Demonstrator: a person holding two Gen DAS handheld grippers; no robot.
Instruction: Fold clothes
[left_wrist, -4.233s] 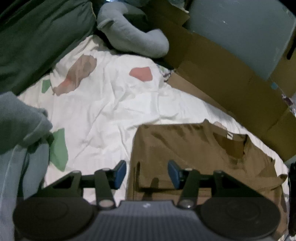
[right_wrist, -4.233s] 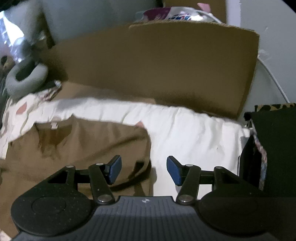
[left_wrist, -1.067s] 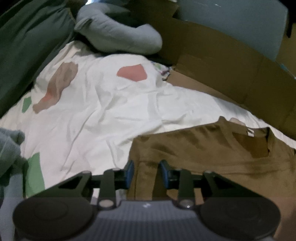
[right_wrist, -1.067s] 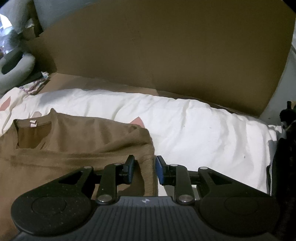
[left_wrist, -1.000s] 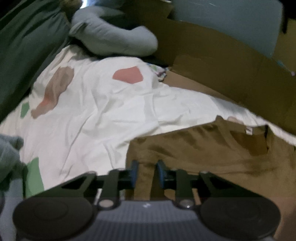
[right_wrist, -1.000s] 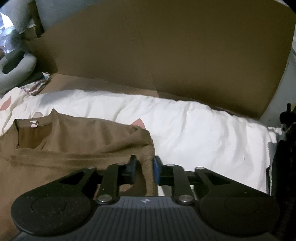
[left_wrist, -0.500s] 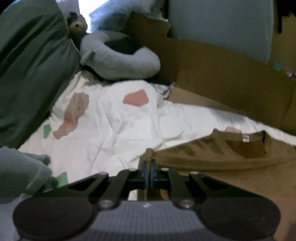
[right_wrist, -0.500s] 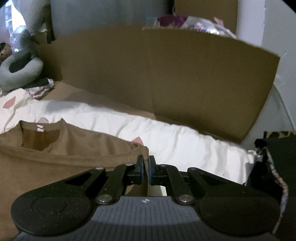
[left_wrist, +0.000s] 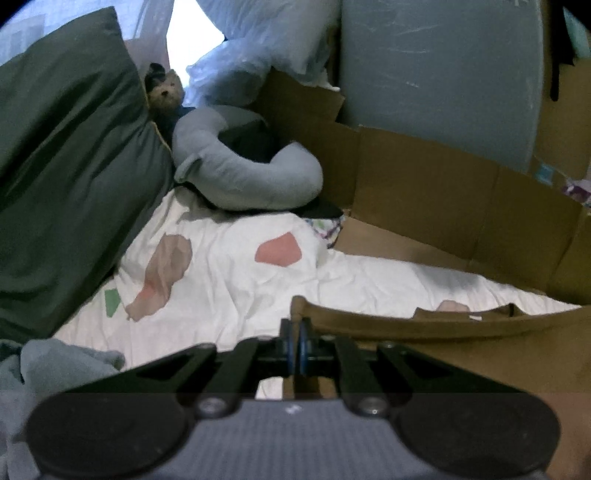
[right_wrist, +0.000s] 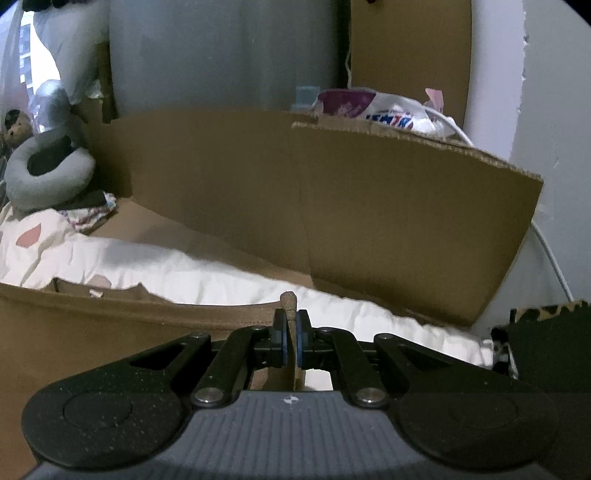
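A brown T-shirt (left_wrist: 461, 343) hangs stretched between my two grippers above the white bed sheet (left_wrist: 229, 280). My left gripper (left_wrist: 295, 345) is shut on the shirt's left corner, a nub of brown cloth sticking up between the blue pads. In the right wrist view the same brown T-shirt (right_wrist: 110, 332) runs off to the left, and my right gripper (right_wrist: 290, 341) is shut on its right corner. The neckline with a small white label (left_wrist: 476, 316) shows along the lifted top edge. The shirt's lower part is hidden below the grippers.
A dark green pillow (left_wrist: 70, 184) and a grey curved cushion (left_wrist: 243, 177) with a small teddy bear (left_wrist: 164, 88) lie at the far left. Cardboard panels (right_wrist: 332, 206) wall the far side of the bed. Grey cloth (left_wrist: 44, 369) lies near left; a dark leopard-print item (right_wrist: 546, 343) sits at right.
Both grippers went from open over the flat shirt to shut on its corners, then rose, lifting the shirt's edge off the sheet and stretching it taut.
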